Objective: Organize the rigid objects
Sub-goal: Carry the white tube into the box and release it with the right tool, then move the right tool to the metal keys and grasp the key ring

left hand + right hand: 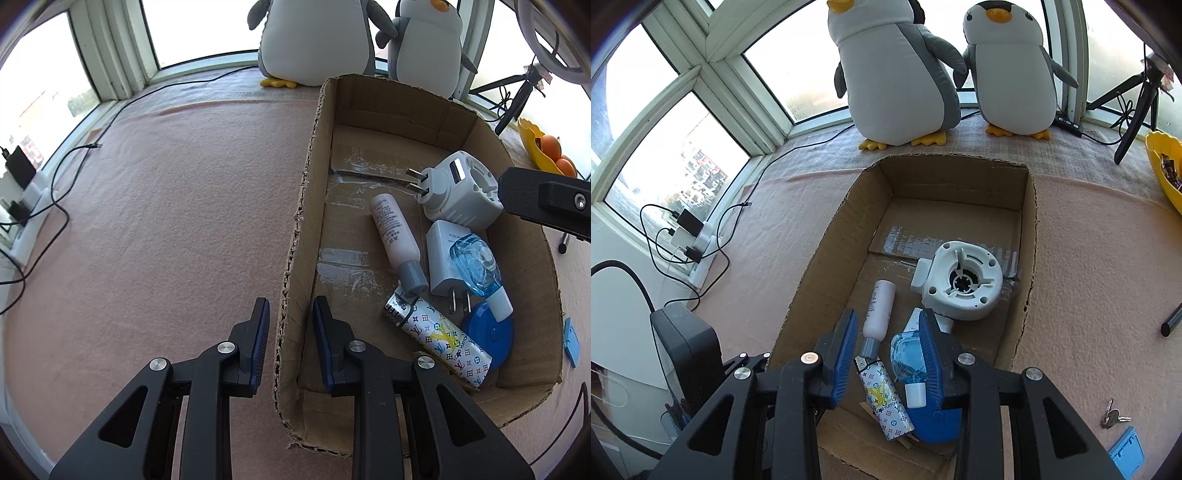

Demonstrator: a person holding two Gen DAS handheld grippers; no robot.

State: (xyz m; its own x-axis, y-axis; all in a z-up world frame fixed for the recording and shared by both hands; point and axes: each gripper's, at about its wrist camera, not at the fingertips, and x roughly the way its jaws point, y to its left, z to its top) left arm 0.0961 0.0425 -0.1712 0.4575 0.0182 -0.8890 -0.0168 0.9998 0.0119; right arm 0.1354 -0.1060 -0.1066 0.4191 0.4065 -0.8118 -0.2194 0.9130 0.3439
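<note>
Cardboard box [314,155] — keys [1112,418] only in right view.

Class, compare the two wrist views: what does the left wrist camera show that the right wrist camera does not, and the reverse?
Left wrist only: oranges in the yellow bowl and the plug adapter's prongs.

Right wrist only: keys on the pink cloth and both penguins' faces.

Both: cardboard box, white bottle, patterned lighter, blue dispenser.
</note>
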